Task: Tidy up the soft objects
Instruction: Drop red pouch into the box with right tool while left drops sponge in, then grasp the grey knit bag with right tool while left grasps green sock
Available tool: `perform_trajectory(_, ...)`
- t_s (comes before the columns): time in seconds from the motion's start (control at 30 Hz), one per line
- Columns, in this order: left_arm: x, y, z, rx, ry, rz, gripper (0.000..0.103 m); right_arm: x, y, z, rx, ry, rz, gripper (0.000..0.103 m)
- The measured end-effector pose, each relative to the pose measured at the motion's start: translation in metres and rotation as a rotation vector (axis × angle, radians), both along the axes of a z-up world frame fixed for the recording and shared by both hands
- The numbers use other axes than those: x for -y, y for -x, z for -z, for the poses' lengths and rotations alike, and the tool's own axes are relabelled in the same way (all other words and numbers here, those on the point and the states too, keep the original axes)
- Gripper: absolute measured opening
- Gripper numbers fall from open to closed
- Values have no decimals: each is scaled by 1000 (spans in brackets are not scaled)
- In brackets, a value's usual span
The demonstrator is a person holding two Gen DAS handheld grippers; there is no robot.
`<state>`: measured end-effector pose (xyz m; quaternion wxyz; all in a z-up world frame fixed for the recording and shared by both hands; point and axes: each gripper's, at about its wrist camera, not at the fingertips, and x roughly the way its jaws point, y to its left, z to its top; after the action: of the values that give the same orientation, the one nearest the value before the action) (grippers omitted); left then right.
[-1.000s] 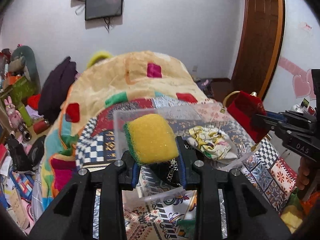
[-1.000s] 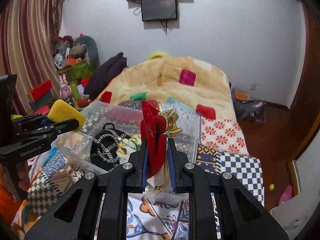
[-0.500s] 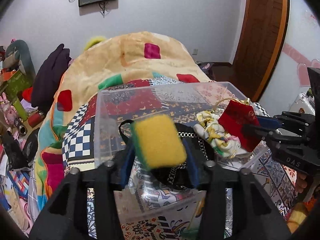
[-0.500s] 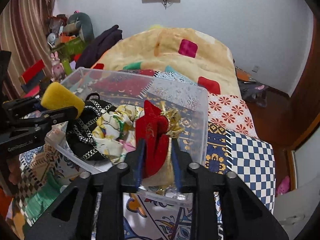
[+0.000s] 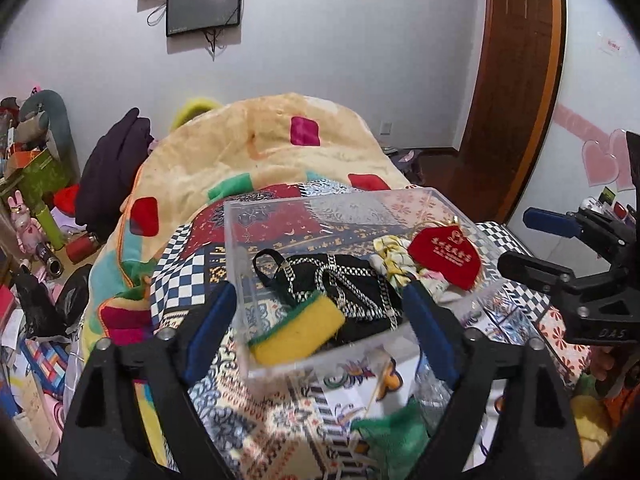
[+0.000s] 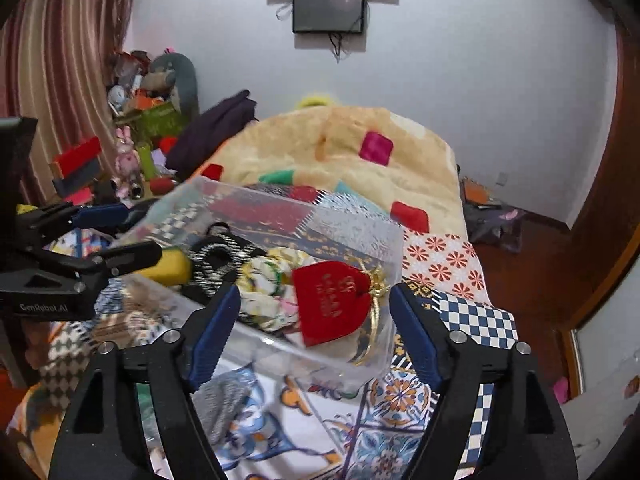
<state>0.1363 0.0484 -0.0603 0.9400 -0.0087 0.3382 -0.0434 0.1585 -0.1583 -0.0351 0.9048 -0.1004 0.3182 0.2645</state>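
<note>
A clear plastic box (image 5: 240,248) (image 6: 360,236) sits on the patterned bed. Inside lie a yellow-and-green sponge (image 5: 296,330) (image 6: 170,268), a black bag with a chain strap (image 5: 340,292) (image 6: 218,260), a floral cloth (image 5: 394,256) (image 6: 272,292) and a red pouch with gold cord (image 5: 444,254) (image 6: 332,300). My left gripper (image 5: 320,328) is open, its fingers spread either side of the box's near corner. My right gripper (image 6: 314,330) is open, fingers wide just short of the red pouch. Each gripper shows in the other's view.
A beige quilt with coloured squares (image 5: 280,148) is heaped behind the box. Toys, boxes and dark clothes (image 5: 112,168) crowd the left side. A wooden door (image 5: 516,92) stands at the right. A green cloth (image 5: 392,432) lies on the bed near me.
Both grippers opened. The sponge dropped from the left gripper into the box's near corner. The red pouch dropped from the right gripper into the box and lies flat.
</note>
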Motion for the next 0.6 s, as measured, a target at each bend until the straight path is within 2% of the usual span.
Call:
perform_trajectory(0.07, 1, 8, 0, -5, -1, 6, 88, -1, 8, -1, 1, -8, -13, 83)
perform_trajectory(0.2, 3, 24, 9, -41, 5, 27, 89, -7, 21, 11, -35, 0, -43, 83)
perform_trajectory(0.6, 23, 67, 61, -166, -18, 76, 89, -15, 31, 75, -274, 11, -82, 83)
